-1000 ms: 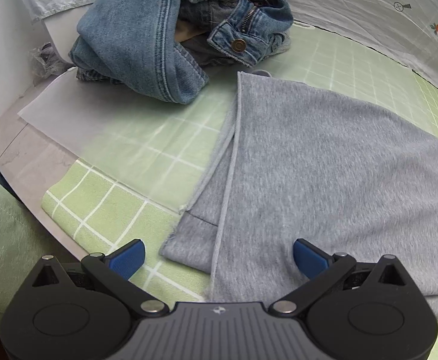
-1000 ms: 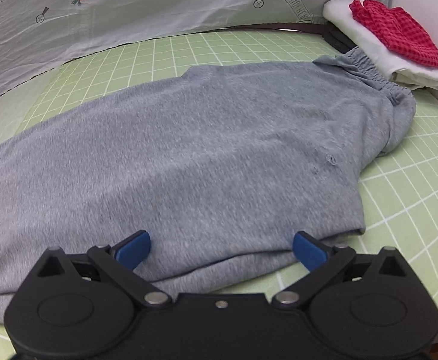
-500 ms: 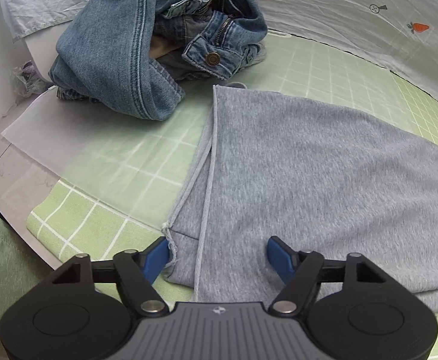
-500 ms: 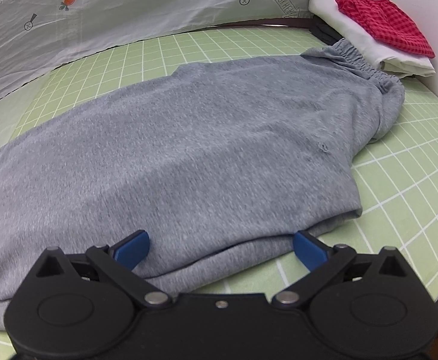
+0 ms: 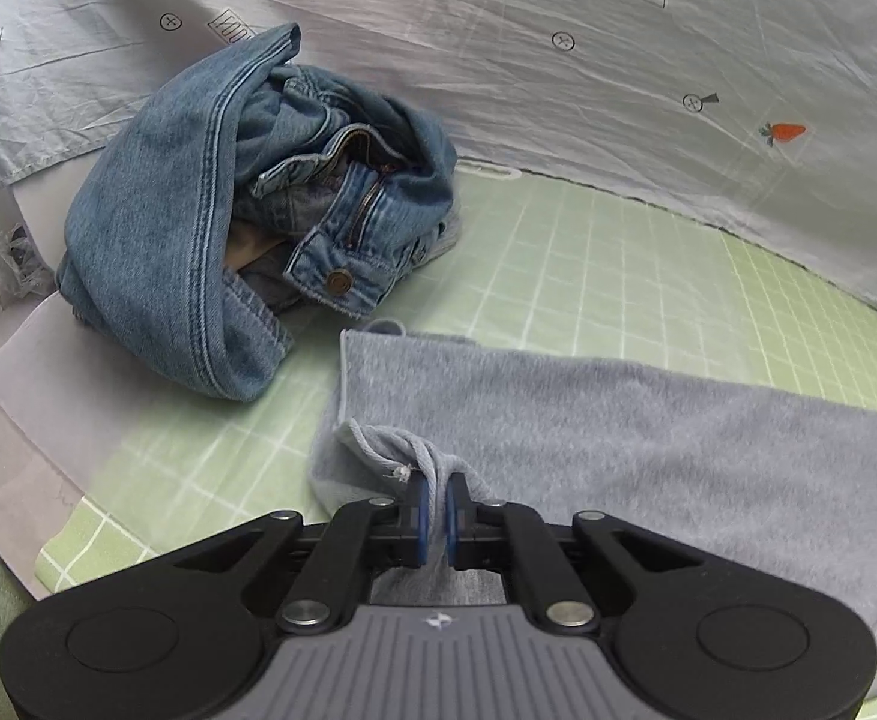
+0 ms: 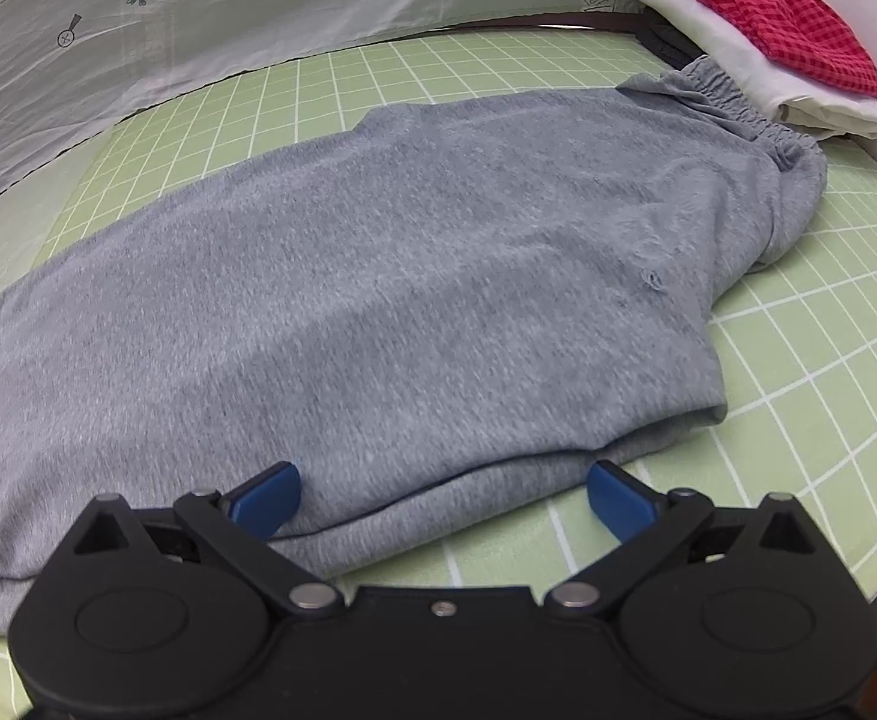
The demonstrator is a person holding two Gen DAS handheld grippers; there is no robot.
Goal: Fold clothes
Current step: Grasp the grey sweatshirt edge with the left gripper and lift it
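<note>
Since a second earlier, the left gripper (image 5: 432,507) had gone from wide open to closing its jaws on the hem corner of the grey sweatpants (image 5: 648,438), bunching it just in front of the crumpled jeans (image 5: 210,228). Well along the sweatpants from the jeans, on the green grid mat (image 6: 798,360), the right gripper (image 6: 441,495) stayed open, straddling their near edge without pinching.

jeans (image 5: 210,228) lie behind the sweatpants (image 5: 648,438) on the mat (image 5: 588,276).
</note>
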